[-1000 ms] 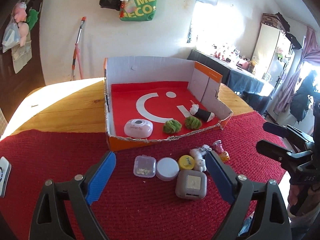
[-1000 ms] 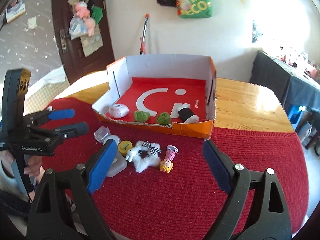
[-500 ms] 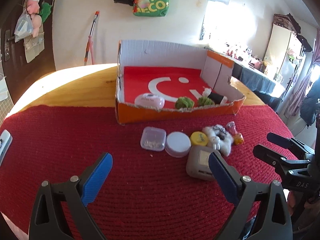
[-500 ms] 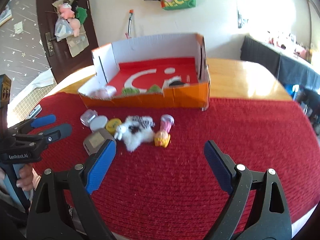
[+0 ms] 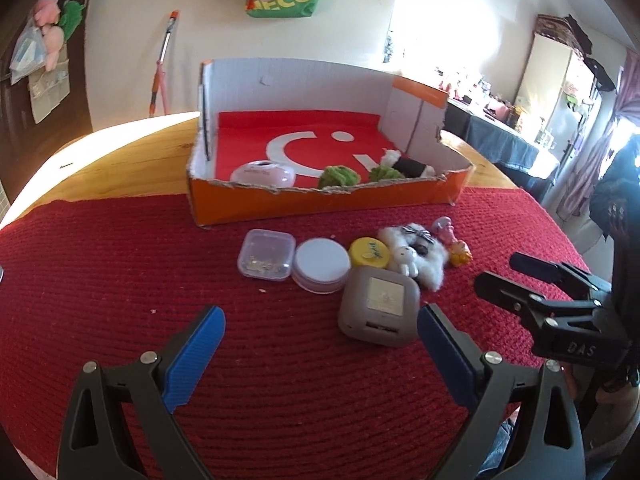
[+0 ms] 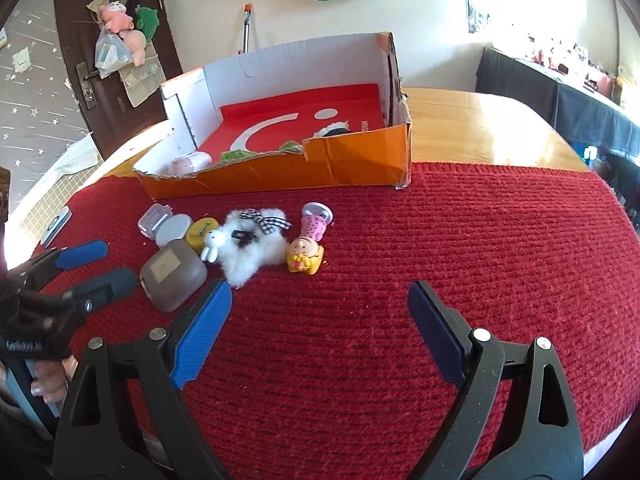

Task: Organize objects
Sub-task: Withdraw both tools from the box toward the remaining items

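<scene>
Orange box (image 5: 328, 200) at frame centre holds four items; seven wait below it; both hand-held grippers (image 5: 320, 332) (image 6: 320, 308) gape wide, holding nothing.

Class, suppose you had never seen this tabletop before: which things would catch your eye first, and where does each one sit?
The orange cardboard box with its red floor stands at the far edge of the red knitted mat, already holding a few small things. Just in front of it lies a cluster of loose items, among them a fluffy white plush and a grey square case. Both pairs of blue-padded tongs, left and right, are open and empty.
</scene>
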`<state>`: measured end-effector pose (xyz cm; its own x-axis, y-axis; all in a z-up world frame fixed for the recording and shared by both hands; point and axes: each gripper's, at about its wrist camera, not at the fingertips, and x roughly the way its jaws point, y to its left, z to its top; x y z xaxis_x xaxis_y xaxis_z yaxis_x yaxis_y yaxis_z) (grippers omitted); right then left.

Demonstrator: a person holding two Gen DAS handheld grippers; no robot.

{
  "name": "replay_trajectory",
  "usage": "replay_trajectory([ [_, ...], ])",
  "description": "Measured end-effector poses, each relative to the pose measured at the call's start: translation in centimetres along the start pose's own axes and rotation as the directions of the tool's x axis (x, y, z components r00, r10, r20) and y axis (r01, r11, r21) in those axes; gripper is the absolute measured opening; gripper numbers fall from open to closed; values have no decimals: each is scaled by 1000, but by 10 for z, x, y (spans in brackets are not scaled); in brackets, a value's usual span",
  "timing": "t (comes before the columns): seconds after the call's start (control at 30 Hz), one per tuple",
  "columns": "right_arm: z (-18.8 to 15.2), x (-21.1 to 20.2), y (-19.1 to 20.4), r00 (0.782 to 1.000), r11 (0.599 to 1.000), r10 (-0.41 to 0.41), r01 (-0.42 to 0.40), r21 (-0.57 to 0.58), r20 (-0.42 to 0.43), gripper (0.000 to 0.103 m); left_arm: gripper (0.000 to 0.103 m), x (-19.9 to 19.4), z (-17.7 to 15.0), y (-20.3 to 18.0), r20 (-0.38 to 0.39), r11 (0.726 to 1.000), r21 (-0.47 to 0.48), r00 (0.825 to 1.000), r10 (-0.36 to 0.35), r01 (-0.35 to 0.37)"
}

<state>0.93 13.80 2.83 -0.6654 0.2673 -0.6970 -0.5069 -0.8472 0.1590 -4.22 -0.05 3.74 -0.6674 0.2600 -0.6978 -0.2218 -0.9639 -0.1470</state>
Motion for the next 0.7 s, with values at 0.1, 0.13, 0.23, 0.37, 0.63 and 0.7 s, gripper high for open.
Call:
replay_trajectory([
  [0.1,5,5,-4,1000,1000,-3,3,-6,-16,90,99,5,0,-8,-13,1000,24,1000,-17,17],
  [0.13,6,8,-4,1000,1000,-10,10,-13,-26,90,99,7,0,-10,-19,999,29,1000,-20,21],
  [0.23,12,15,-1,998,998,-33,31,-51,-45,90,98,15,1,-15,-37,999,40,999,-19,21],
  [0.37,17,26,4,995,993,-75,68,-99,-71,90,97,23,2,-18,-58,999,48,998,-13,16],
  [0.63,25,33,-12,988,989,-126,118,-92,-87,90,93,31,5,-19,-82,998,66,997,-1,6],
  [0.7,25,32,-19,989,990,-120,113,-81,-91,90,91,32,6,-20,-81,997,74,997,0,6],
])
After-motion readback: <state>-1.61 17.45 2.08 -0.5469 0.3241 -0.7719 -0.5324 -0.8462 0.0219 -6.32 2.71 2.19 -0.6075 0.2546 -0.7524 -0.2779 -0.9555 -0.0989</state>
